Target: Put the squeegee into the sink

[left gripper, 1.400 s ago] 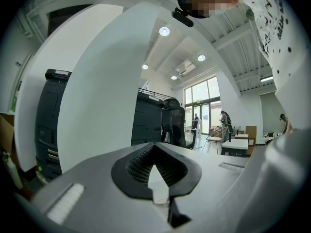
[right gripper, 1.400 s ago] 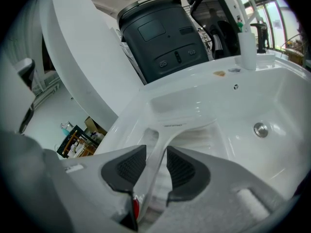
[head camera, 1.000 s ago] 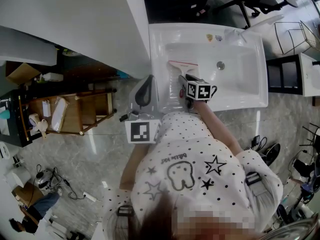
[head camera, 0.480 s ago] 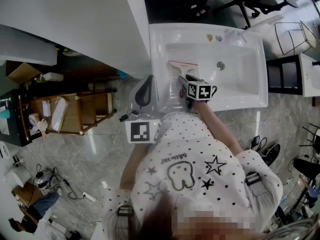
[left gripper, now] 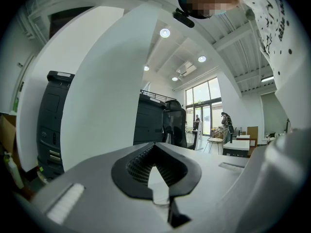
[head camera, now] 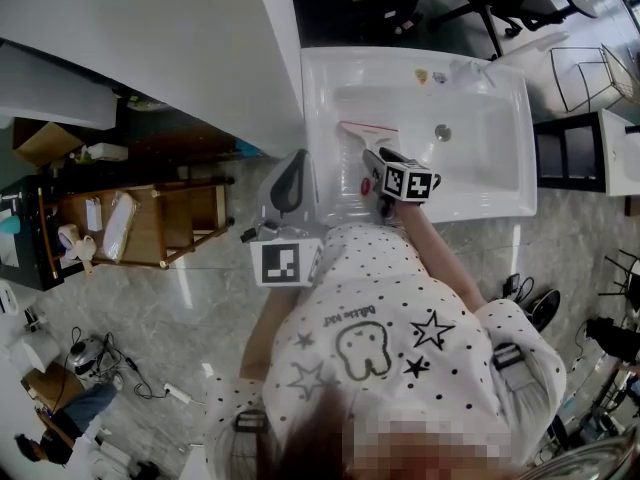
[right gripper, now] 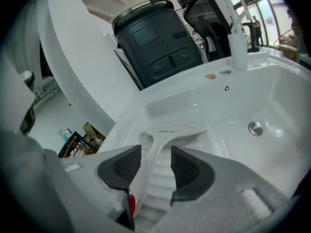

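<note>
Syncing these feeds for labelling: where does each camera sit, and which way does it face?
Head view: on the person's head, looking steeply down at the sink; shows spotted shirt, left tongs, right tongs.
Left gripper view: on the left tongs, facing level at a white wall; shows its shut tongs, shirt edge.
Right gripper view: on the right tongs, tilted down into the sink; its tongs, just opening, stand apart around the squeegee handle.
Shared: head and right gripper views both show squeegee and sink.

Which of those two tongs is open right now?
The right tongs, at the sink: their jaws have just been opening and stand apart, the squeegee handle between them. The left tongs are shut and empty.
</note>
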`<state>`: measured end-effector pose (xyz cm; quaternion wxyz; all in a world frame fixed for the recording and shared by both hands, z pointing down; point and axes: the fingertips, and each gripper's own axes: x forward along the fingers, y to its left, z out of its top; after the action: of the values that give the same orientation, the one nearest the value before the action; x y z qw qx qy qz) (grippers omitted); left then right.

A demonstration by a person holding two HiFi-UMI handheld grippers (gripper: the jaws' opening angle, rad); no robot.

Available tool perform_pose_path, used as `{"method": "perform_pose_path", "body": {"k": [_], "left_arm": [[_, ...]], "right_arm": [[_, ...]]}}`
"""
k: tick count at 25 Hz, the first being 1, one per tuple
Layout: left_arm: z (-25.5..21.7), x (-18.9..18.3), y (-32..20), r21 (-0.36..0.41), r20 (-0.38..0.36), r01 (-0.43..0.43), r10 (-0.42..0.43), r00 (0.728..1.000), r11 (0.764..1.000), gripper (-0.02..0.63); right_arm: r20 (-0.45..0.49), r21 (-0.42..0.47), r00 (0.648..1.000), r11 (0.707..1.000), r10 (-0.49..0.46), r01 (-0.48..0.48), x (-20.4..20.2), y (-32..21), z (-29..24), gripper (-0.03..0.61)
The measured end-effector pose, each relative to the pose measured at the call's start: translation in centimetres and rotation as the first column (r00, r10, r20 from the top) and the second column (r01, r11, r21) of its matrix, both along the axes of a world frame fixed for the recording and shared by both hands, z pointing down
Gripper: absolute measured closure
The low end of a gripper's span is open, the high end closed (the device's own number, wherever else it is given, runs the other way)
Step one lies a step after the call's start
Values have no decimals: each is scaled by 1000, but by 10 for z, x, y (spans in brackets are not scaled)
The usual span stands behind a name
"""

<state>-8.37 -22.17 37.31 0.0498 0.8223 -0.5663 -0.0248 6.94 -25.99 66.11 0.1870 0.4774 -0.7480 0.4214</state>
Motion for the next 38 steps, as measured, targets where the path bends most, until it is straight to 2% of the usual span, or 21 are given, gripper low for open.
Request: {"method": "perform_pose_path", "body": {"k": [3,5,9,22,31,38], "left_arm": [[0,0,2,0,0,-5,5,1000,1000,624],[0,0,5,-3,1,-11,11,1000,1000,624],[1,2,10,-3,1,-30,30,1000,1000,618],[0,3,27,-14,-31,-63,62,998,998,614],[-6,12,30,-4,-45,-126,125,991,992,613],[-9,27,36,-7,-46,-191,191,981,982,612]], "right_arm": [[4,34,999,998,44,-44,12,-4,-10,403],[3,76,999,996,49,-50,15,-8,-21,441],[-62,173,997,985,36,-25,20,-13,-41,581],[-142,359,989,933,34,19,27,-20,-92,581],[-184,521,983,849,15,85,23,-8,-157,581],[-180,592,983,803,44,72,32,7,-198,581]]}}
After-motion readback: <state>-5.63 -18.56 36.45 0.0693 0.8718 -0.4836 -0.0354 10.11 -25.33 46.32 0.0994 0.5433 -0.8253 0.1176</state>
